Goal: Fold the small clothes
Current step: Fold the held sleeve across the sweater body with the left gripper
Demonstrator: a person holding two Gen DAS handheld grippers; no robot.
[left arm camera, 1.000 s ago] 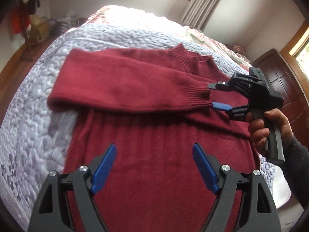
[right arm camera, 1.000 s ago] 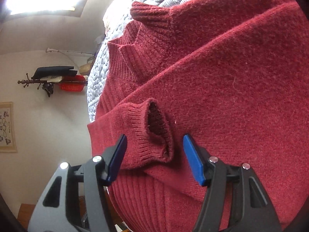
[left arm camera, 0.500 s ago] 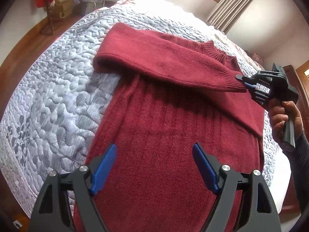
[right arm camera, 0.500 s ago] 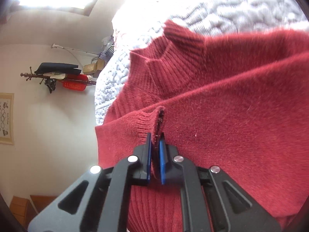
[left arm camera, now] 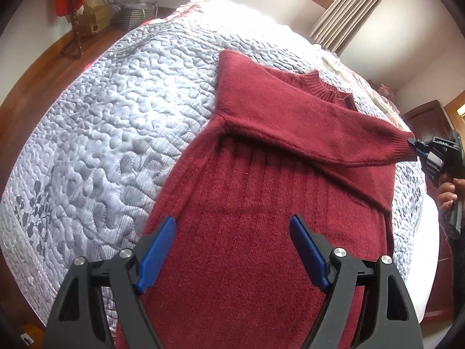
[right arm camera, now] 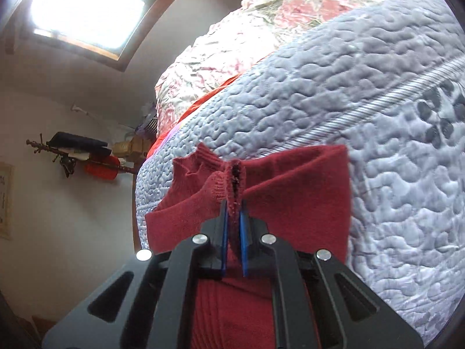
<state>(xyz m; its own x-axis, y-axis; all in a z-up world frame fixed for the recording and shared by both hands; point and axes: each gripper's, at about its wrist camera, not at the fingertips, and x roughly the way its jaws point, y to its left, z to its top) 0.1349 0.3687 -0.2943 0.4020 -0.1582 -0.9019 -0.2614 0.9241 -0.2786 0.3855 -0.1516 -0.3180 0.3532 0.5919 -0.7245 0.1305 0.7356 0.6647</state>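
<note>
On the quilt (left arm camera: 96, 133), your right gripper (right arm camera: 233, 226) pinches the sweater (left arm camera: 255, 232) sleeve cuff (right arm camera: 229, 183); left gripper (left arm camera: 232, 250) hovers agape. Sleeve-folding step: next, lay it flat across the body.

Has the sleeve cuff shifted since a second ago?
Yes. The right gripper has pulled the sleeve cuff rightward past the sweater's side edge, away from the collar; earlier it lay on the chest.

2 wrist views over the bed: left high above the sweater (left arm camera: 261, 232), right close at its cuff (right arm camera: 229, 186).
</note>
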